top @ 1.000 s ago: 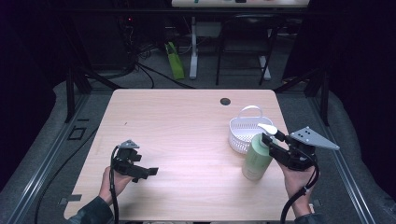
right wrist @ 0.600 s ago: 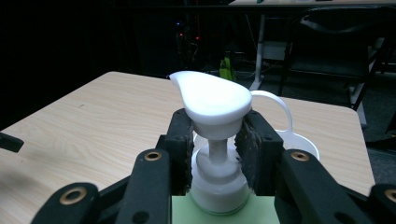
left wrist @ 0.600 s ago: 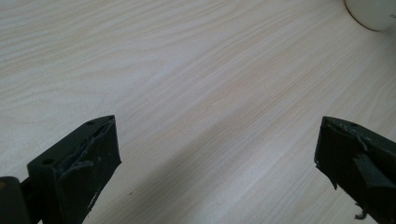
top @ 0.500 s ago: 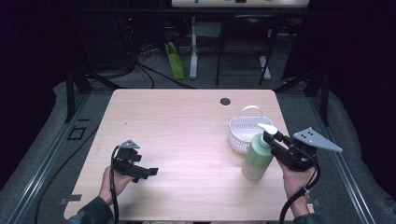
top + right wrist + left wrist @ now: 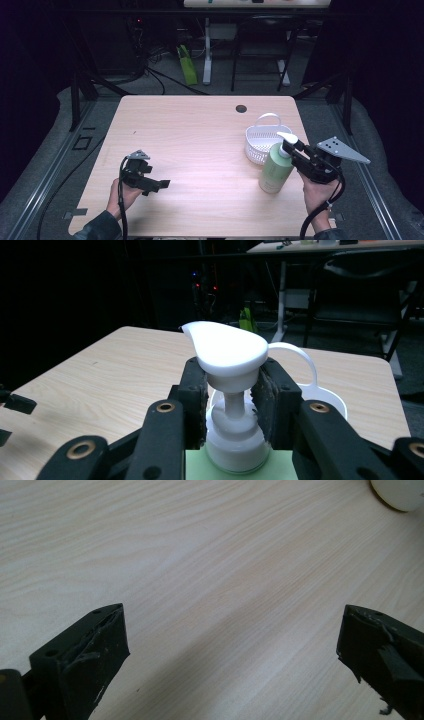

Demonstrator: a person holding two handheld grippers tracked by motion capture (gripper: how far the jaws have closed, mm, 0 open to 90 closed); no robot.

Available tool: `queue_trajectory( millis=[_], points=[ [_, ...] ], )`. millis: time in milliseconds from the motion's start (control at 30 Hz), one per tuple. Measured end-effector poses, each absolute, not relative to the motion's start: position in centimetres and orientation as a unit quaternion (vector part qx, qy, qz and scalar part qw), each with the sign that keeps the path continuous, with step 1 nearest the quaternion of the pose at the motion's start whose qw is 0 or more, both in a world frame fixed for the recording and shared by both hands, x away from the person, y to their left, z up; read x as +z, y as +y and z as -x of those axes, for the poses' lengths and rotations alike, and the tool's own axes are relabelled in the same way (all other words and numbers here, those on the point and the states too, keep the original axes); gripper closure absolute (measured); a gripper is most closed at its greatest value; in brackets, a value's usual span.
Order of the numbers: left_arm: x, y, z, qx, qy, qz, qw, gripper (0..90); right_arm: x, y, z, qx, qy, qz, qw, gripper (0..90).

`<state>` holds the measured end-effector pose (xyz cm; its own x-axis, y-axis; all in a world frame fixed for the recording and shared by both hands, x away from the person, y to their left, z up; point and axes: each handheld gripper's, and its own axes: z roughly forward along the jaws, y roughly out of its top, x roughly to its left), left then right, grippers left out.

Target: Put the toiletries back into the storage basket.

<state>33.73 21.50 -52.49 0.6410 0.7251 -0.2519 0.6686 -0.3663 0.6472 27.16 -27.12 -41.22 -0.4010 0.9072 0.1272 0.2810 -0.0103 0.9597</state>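
A light green bottle [image 5: 274,172] with a white pump stands upright on the wooden table [image 5: 200,140], right of centre. My right gripper [image 5: 290,150] reaches in from the right and is shut on the bottle's pump. In the right gripper view, both pads press the white collar under the pump head [image 5: 227,347], with the gripper [image 5: 232,385] level behind it. My left gripper [image 5: 156,185] hovers low over the table's front left, held in a hand. Its jaws [image 5: 232,625] stand wide apart over bare wood with nothing between them.
A white perforated basket [image 5: 257,145] with a hoop handle stands just behind the bottle, touching or nearly so; its rim [image 5: 327,397] shows past the pump. A small dark hole [image 5: 241,108] marks the table's far side. A pale round object [image 5: 400,490] shows beyond the left gripper.
The right gripper has shifted only a touch at the pump. The bottle, the basket and the left gripper stay where they were.
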Motion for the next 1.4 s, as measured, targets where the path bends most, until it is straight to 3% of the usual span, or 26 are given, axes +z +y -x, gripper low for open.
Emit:
queue_trajectory(
  millis=[1000,1400],
  points=[
    [-52.7,21.0,-34.0,0.046,0.422,-0.828,0.366,2.0,-38.9,-26.9,-26.3,0.536,0.658,-0.447,0.283,67.7],
    [-53.0,21.1,-34.2,0.090,0.441,-0.824,0.344,5.6,-38.3,-27.3,-26.4,0.534,0.655,-0.453,0.285,67.7]
  ],
)
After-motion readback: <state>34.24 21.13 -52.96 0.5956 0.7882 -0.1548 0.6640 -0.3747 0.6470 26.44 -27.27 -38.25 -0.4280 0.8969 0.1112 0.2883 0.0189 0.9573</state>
